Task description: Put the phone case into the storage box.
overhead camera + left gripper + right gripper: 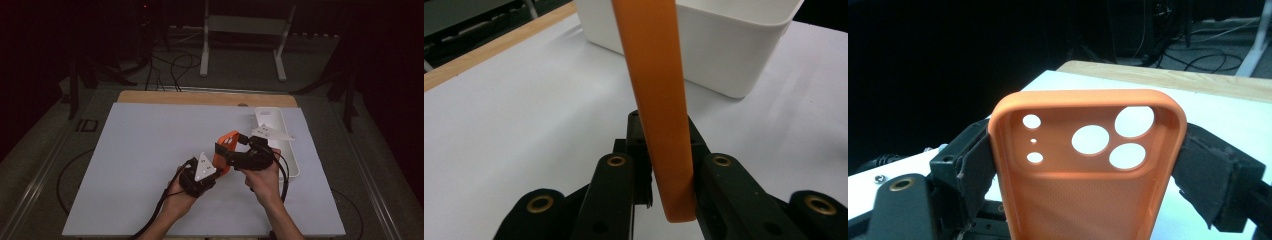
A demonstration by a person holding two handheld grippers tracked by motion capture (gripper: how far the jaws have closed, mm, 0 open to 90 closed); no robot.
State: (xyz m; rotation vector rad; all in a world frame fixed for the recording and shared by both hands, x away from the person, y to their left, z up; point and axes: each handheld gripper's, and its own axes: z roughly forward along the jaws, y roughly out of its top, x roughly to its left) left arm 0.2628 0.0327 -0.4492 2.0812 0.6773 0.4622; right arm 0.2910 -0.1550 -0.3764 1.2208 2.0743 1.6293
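An orange phone case (pixel 226 144) with camera cut-outs is held above the white table between both grippers. In the left gripper view the case (pixel 659 95) stands edge-on, and my left gripper (pixel 669 172) is shut on its lower end. My left gripper (pixel 216 169) reaches the case from below left in the high view. My right gripper (pixel 229 151) comes in from the right. In the right gripper view the case's inner side (pixel 1083 195) faces the camera, and my right gripper (pixel 1087 167) is shut across its width, pads (pixel 1200 172) pressing on both long edges.
A white rectangular bin (pixel 270 114) lies at the table's right side, just behind the right hand, and appears as the bin (pixel 724 45) beyond the case. The white mat (pixel 145 160) covers the table; a wooden strip (pixel 200 97) runs along the far edge. Cables lie on the floor beyond.
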